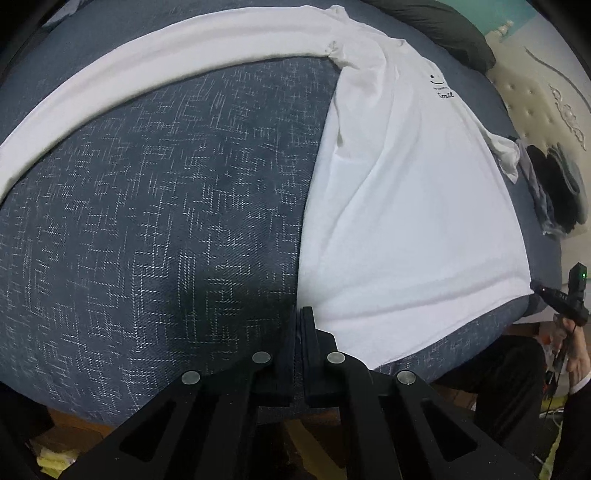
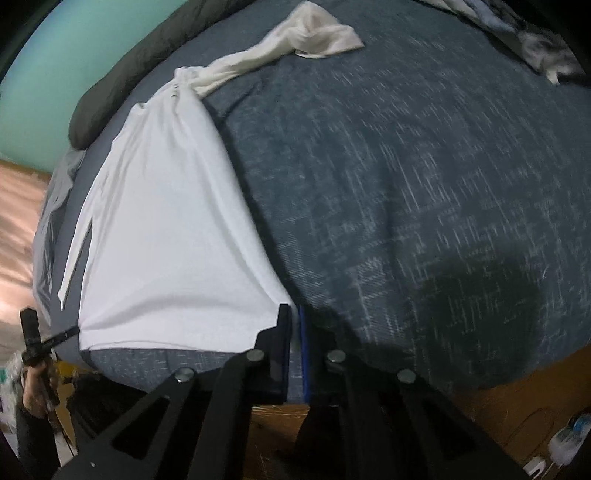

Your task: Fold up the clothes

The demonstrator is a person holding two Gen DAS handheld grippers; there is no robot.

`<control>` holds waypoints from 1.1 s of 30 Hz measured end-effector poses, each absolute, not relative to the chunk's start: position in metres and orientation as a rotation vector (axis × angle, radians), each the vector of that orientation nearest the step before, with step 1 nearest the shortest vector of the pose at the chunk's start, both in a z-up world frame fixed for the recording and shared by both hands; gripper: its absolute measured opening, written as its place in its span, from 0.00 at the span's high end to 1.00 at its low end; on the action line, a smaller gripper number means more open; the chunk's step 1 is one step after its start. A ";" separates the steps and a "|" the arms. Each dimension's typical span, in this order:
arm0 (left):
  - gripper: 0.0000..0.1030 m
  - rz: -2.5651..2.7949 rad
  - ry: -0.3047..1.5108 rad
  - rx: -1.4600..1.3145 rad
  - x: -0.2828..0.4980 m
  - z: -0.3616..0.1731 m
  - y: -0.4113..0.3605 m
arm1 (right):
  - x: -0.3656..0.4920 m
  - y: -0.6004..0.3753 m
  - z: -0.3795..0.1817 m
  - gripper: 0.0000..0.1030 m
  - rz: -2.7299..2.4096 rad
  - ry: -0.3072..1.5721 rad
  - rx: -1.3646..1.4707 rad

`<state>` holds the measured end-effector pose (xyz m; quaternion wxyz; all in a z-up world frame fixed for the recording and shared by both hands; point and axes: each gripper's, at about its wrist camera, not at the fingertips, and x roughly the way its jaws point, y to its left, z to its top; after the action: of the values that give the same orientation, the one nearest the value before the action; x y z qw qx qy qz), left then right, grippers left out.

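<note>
White long-sleeved shirt (image 1: 399, 206) lies flat on the blue-grey bedspread (image 1: 147, 221), print side up, a small black smile print (image 1: 441, 86) near the chest. Body spread smooth; hem runs along the near edge of the bed. One sleeve (image 1: 147, 62) stretches straight out across the spread, away from the body; the other sleeve (image 2: 280, 48) trails off on the opposite side, its cuff bunched.

Left gripper (image 1: 300, 328): jaws closed together at one hem corner of the shirt. The hem edge meets the fingertips; from the right wrist view this corner looks drawn taut toward the tips, so a pinch on the fabric is likely. Right gripper (image 2: 293, 325): jaws nearly together, white cloth showing in the narrow slot between them, pinching the other hem corner.

Progress, as judged: early. Shirt is laid out and both bottom corners appear taken, but no fold is visible yet. Sleeves remain unfolded, body at full length. Left to do: bring sleeves in, fold body over.

Surroundings: dark pillow (image 1: 443, 29) at the far edge, a heap of dark clothes (image 1: 554, 188) beside the shirt.
</note>
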<state>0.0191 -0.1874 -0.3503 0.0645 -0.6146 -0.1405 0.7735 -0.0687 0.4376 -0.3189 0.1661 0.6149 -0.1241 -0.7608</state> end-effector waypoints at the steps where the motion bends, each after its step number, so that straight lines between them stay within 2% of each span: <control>1: 0.98 2.334 -0.422 -1.860 0.018 -0.351 -0.187 | -0.068 0.436 -0.321 0.96 -2.165 -0.343 1.759; 3: 0.98 2.330 -0.423 -1.869 0.018 -0.352 -0.189 | -0.065 0.433 -0.325 0.96 -2.163 -0.300 1.773; 8: 0.98 2.340 -0.421 -1.853 0.018 -0.348 -0.188 | -0.064 0.437 -0.312 0.96 -2.185 -0.352 1.709; 13: 0.98 2.336 -0.415 -1.870 0.013 -0.355 -0.181 | -0.063 0.435 -0.317 0.96 -2.162 -0.297 1.732; 18: 0.97 2.313 -0.418 -1.884 0.011 -0.361 -0.171 | -0.064 0.430 -0.324 0.94 -2.132 -0.327 1.734; 24: 0.96 2.366 -0.435 -1.839 0.012 -0.340 -0.172 | -0.067 0.437 -0.312 0.92 -2.133 -0.354 1.727; 27: 0.85 2.420 -0.430 -1.787 0.007 -0.320 -0.174 | -0.070 0.440 -0.293 0.85 -2.148 -0.353 1.661; 29: 0.81 2.459 -0.404 -1.743 0.004 -0.303 -0.175 | -0.077 0.437 -0.280 0.69 -2.162 -0.345 1.610; 33: 0.79 2.507 -0.401 -1.656 -0.031 -0.284 -0.176 | -0.094 0.419 -0.253 0.69 -2.177 -0.327 1.518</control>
<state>-0.0310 -0.1764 -0.2839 0.0554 -0.5454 -0.1321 0.8258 -0.0945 0.4192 -0.2533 0.2316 0.5523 -0.1191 -0.7919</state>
